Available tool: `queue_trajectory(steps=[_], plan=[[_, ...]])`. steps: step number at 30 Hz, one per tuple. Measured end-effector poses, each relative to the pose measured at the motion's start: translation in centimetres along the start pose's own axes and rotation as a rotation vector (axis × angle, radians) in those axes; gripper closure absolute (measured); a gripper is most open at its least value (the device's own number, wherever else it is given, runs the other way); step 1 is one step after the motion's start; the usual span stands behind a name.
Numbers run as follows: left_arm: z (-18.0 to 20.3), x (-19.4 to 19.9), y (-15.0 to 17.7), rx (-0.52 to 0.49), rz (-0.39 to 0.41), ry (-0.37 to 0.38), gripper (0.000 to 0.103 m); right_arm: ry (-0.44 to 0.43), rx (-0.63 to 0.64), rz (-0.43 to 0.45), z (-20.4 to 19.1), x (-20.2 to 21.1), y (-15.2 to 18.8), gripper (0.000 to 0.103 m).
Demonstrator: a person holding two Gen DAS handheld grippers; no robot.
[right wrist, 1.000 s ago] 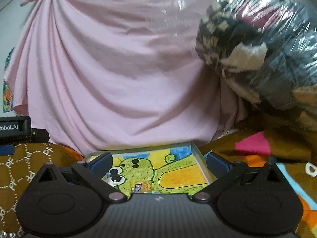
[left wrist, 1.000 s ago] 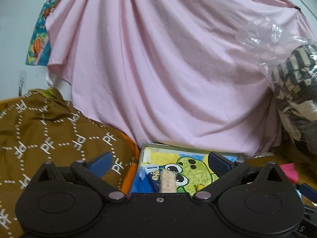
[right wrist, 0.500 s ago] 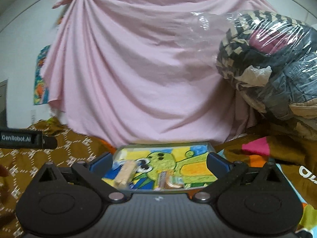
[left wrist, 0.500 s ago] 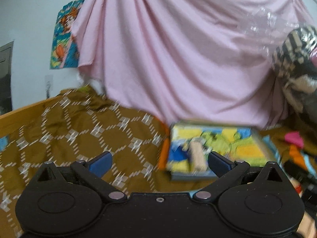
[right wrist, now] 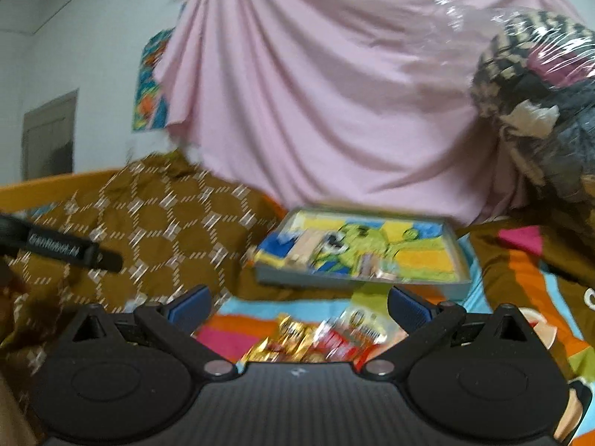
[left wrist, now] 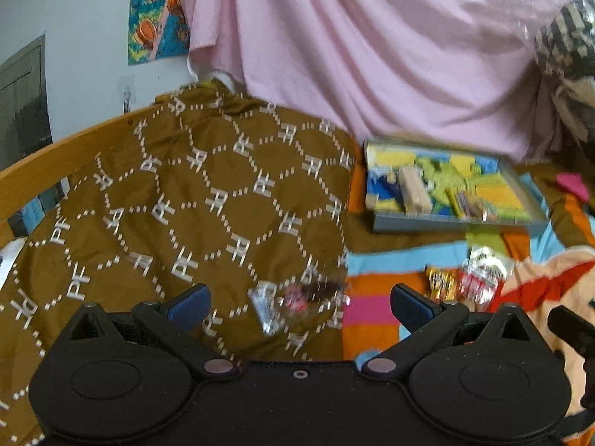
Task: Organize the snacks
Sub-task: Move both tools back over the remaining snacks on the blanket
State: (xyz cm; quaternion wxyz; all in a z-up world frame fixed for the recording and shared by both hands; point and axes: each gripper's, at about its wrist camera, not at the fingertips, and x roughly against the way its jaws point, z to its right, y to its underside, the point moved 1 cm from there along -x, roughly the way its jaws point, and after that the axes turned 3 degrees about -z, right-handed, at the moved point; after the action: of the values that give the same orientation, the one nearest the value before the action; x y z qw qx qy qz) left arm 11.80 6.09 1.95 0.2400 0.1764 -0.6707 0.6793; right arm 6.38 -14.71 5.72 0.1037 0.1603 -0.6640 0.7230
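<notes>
A shallow grey tray (left wrist: 457, 223) (right wrist: 357, 282) with a green cartoon picture lies at the back of the bed, holding a beige wafer pack (left wrist: 414, 189) and a few small wrapped snacks (left wrist: 470, 204). My left gripper (left wrist: 299, 304) is open above a silver and pink snack wrapper (left wrist: 290, 304) on the brown blanket. My right gripper (right wrist: 299, 306) is open over a pile of yellow and red snack packets (right wrist: 319, 338) on the striped sheet, also seen in the left wrist view as snack packets (left wrist: 468, 280). Both views are blurred.
A brown patterned blanket (left wrist: 167, 200) covers the left side by a wooden bed rail (left wrist: 44, 171). A pink sheet (left wrist: 372, 44) hangs behind the tray. A plastic-wrapped bundle of clothes (right wrist: 539, 104) sits at the right. The left gripper's body (right wrist: 70, 251) shows at the right view's left edge.
Both grippers have pulled back from the tray and tilted down, so the tray looks farther away and loose snack packets on the bed have come into view. Both stay open.
</notes>
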Motion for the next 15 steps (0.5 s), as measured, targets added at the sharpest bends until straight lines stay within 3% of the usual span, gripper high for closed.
queue_trajectory(steps=[9,15], plan=[[1.0,-1.1,1.2,-0.087,-0.136,0.013,0.001,-0.097,0.036,-0.148,-2.2,0.9,2.7,0.0],[2.6,-3.7,2.2,-0.182,-0.288,0.011,0.001,-0.148,0.017,-0.243,-2.8,0.4,3.9,0.0]])
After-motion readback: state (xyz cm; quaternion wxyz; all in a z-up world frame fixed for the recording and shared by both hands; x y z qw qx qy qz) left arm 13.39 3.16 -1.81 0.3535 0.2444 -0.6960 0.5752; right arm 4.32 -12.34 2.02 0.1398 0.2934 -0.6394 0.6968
